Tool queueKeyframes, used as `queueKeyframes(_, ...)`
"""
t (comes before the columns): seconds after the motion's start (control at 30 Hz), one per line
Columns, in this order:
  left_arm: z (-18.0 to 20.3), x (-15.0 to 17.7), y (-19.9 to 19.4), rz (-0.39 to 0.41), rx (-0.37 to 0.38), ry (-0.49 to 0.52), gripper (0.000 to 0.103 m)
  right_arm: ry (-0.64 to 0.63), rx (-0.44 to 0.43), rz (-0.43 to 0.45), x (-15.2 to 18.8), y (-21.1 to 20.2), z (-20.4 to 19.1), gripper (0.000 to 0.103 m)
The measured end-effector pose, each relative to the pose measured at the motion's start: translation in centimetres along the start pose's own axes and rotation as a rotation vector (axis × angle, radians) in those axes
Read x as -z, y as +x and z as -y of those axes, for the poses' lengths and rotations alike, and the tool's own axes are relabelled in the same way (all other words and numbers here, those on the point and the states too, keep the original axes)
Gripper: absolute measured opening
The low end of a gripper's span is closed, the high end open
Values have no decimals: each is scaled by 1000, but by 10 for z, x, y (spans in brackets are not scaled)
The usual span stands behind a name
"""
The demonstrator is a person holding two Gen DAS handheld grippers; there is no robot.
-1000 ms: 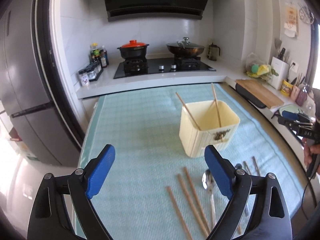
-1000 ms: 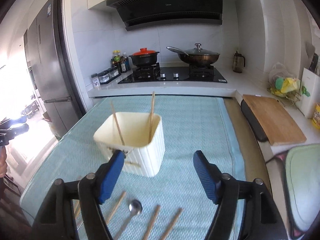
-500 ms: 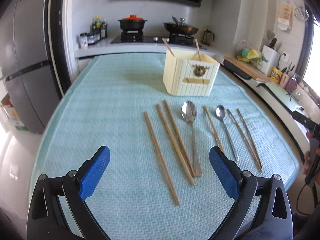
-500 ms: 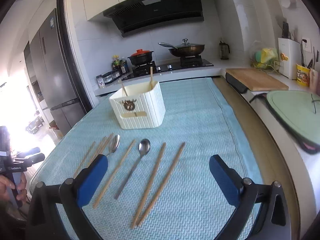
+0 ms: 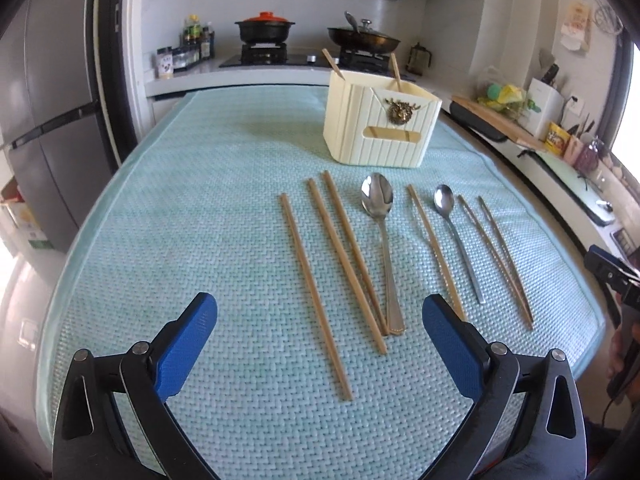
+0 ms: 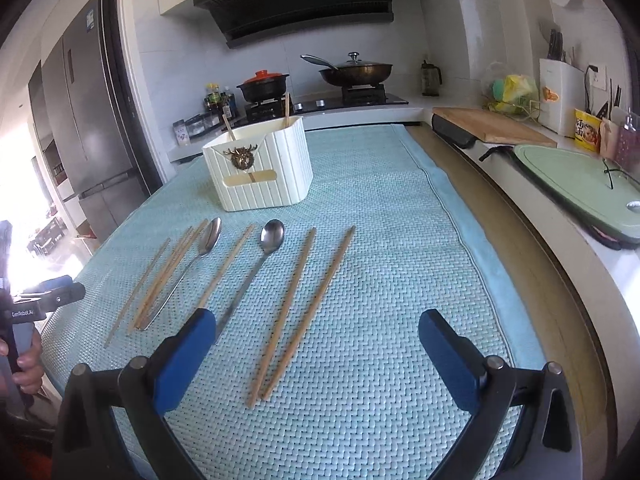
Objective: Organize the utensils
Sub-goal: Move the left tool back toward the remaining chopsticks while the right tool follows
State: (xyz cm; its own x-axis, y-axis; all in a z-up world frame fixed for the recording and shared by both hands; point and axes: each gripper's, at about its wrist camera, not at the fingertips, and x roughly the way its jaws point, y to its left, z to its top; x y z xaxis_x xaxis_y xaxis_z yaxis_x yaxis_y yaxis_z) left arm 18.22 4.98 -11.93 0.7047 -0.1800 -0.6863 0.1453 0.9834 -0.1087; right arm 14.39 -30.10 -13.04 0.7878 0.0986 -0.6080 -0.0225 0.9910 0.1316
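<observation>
A cream ribbed utensil holder stands on the teal mat, with two chopsticks leaning inside it; it also shows in the right wrist view. In front of it lie several wooden chopsticks and two metal spoons, a large one and a smaller one. In the right wrist view the chopsticks and the spoons lie in a row. My left gripper is open and empty, just short of the near ends of the left chopsticks. My right gripper is open and empty above the near ends of the right pair.
The teal mat covers the table. Behind it runs a counter with a stove, a red-lidded pot and a wok. A fridge stands left. A wooden cutting board and a green board lie right.
Both grippers have pulled back from the holder and tipped down, so the row of chopsticks and spoons now lies in full view ahead of them. Both stayed open.
</observation>
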Motion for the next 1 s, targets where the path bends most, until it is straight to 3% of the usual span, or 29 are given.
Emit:
queueKeyframes(0.37,-18,-3,-10,37,107,-135,102,-34,14,-6,2,5,-24,103)
queueKeyframes(0.73,-17,10,-1,-2,-42,-82,102,12,16,4,13,1,-20,103)
queueKeyframes(1.0,-40,22,14,-66,-38,-176,102,31,21,-24,13,9,-18,103)
